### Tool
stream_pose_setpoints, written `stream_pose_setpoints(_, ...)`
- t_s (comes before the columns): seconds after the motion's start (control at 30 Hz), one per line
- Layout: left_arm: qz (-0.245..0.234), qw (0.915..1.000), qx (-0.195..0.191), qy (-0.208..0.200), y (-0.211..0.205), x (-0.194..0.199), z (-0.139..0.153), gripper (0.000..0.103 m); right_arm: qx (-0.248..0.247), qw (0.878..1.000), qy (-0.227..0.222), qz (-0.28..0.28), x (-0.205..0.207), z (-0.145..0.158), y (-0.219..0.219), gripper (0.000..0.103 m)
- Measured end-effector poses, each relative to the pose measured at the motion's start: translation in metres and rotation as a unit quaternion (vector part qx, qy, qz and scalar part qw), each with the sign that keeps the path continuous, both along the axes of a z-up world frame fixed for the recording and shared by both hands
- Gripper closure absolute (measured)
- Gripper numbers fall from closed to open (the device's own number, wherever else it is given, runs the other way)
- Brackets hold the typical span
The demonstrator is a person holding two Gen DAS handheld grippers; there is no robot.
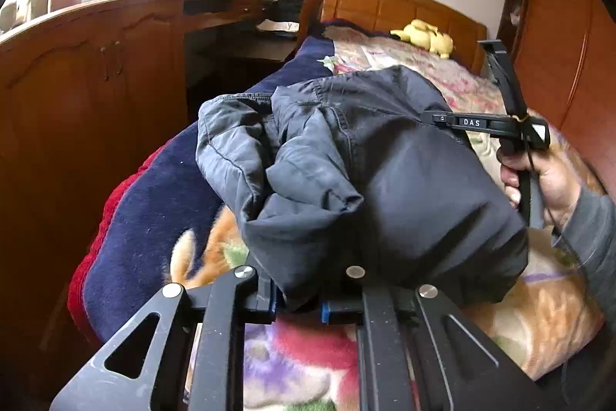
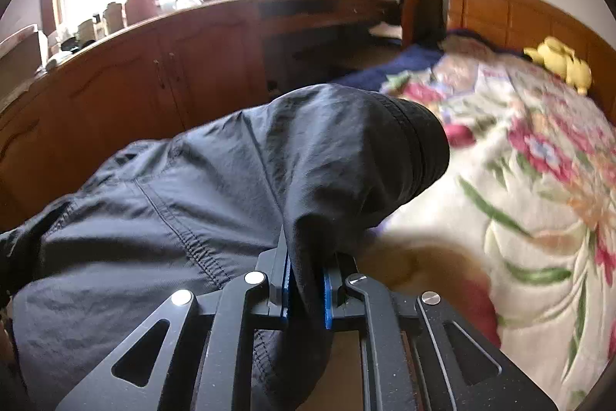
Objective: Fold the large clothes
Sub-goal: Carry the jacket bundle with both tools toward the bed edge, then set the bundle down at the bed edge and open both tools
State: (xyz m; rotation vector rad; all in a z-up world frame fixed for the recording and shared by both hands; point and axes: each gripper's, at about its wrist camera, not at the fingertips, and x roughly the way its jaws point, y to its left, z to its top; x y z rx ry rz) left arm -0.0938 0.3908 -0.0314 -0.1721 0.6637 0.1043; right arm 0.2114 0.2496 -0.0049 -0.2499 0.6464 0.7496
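A large dark grey jacket (image 1: 358, 156) hangs bunched above the bed, held between both grippers. My left gripper (image 1: 298, 309) is shut on a fold of its cloth, which covers the blue pads. In the left wrist view the other gripper (image 1: 508, 106) shows at the right, gripped by a person's hand (image 1: 539, 180) in a grey sleeve. In the right wrist view my right gripper (image 2: 306, 295) is shut on a pinch of the jacket (image 2: 215, 180), and the black ribbed hem (image 2: 419, 149) droops over the bed ahead.
A flowered blanket (image 2: 519, 187) covers the bed, over a navy and red blanket (image 1: 154, 210) at its left side. A yellow plush toy (image 1: 427, 35) lies by the wooden headboard (image 1: 389, 4). A long wooden cabinet (image 1: 96, 64) with clutter on top runs along the left under a bright window.
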Motion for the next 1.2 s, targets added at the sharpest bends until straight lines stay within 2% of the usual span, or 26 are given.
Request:
stream_pose_setpoints(0.1, 0.001, 0.9999, 0.013, 0.004, -0.001, 0.001, 0.004, 0.089, -0.004, 1.000, 0.009, -0.004, 0.005, -0.007, 0.002, 0.086)
stream_pose_setpoints(0.2, 0.008, 0.9998, 0.017, 0.009, 0.002, -0.004, 0.007, 0.081, -0.013, 1.000, -0.004, -0.007, -0.003, -0.002, 0.005, 0.071)
stream_pose_setpoints(0.27, 0.014, 0.9997, 0.019, 0.011, 0.004, -0.003, 0.010, 0.075, -0.013, 1.000, 0.000, 0.000, -0.006, 0.001, 0.004, 0.054)
stream_pose_setpoints(0.33, 0.023, 0.9994, 0.024, 0.012, 0.004, -0.008, 0.012, 0.066, -0.013, 1.000, -0.012, 0.000, -0.011, 0.008, 0.002, 0.045)
stream_pose_setpoints(0.4, 0.032, 0.9989, 0.032, 0.007, 0.004, -0.011, 0.017, 0.063, -0.004, 1.000, -0.029, 0.003, -0.036, 0.016, -0.008, 0.039)
stream_pose_setpoints(0.57, 0.058, 0.9969, 0.052, -0.010, -0.005, -0.028, 0.036, 0.061, 0.010, 0.998, -0.042, 0.036, -0.077, 0.023, -0.022, 0.037)
stream_pose_setpoints(0.77, 0.062, 0.9936, 0.074, -0.059, -0.036, -0.048, 0.071, 0.056, 0.025, 0.998, -0.043, 0.044, -0.113, 0.029, -0.049, 0.037)
stream_pose_setpoints(0.8, 0.059, 0.9933, 0.077, -0.063, -0.041, -0.048, 0.074, 0.051, 0.028, 0.998, -0.043, 0.044, -0.112, 0.031, -0.055, 0.037)
stream_pose_setpoints(0.9, 0.050, 0.9924, 0.080, -0.078, -0.061, -0.049, 0.085, 0.022, 0.030, 0.997, -0.057, 0.037, -0.122, 0.036, -0.075, 0.036)
stream_pose_setpoints(1.03, 0.043, 0.9913, 0.085, -0.091, -0.087, -0.047, 0.097, 0.021, 0.039, 0.997, -0.067, 0.027, -0.135, 0.043, -0.109, 0.029)
stream_pose_setpoints(1.2, 0.022, 0.9912, 0.082, -0.102, -0.124, -0.038, 0.107, 0.021, 0.048, 0.996, -0.068, 0.011, -0.148, 0.045, -0.151, 0.026)
